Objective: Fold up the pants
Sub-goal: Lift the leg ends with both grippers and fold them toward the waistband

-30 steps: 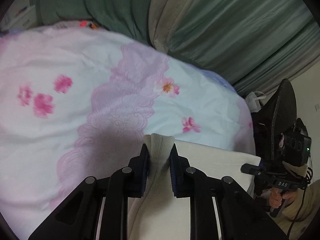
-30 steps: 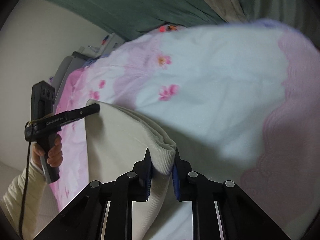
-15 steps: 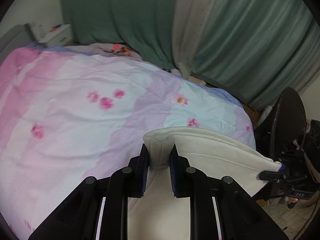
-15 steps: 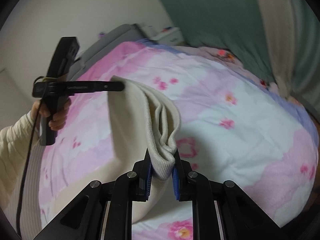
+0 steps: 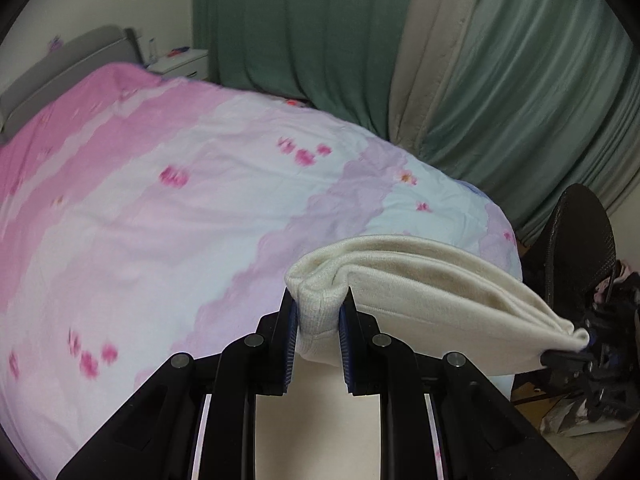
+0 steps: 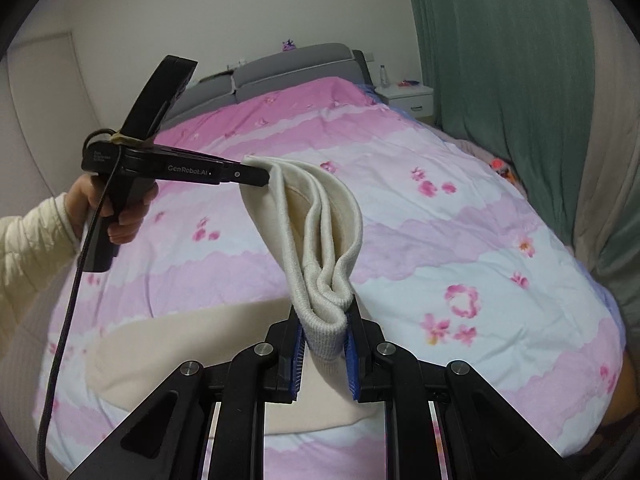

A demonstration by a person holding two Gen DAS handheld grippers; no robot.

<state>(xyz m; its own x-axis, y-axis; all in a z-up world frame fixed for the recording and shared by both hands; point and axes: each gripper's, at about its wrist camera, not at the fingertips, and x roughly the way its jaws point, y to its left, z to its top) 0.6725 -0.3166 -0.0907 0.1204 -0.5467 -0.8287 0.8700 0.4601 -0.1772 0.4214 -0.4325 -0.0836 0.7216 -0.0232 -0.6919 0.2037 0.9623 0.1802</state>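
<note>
While both hand-held grippers pinch them, pants (image 6: 320,240) hang above bed (image 6: 480,240)

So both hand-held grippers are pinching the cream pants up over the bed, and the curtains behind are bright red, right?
Nearly. The left hand-held gripper and the right hand-held gripper do both pinch the cream pants up over the bed. But the curtains are green, not red. The left wrist view shows them plainly.

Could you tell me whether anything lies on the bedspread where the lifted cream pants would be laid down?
Nothing visible does. The left gripper and right gripper each clamp the cream pants, and the floral bedspread below shows only the pants' own trailing part.
</note>
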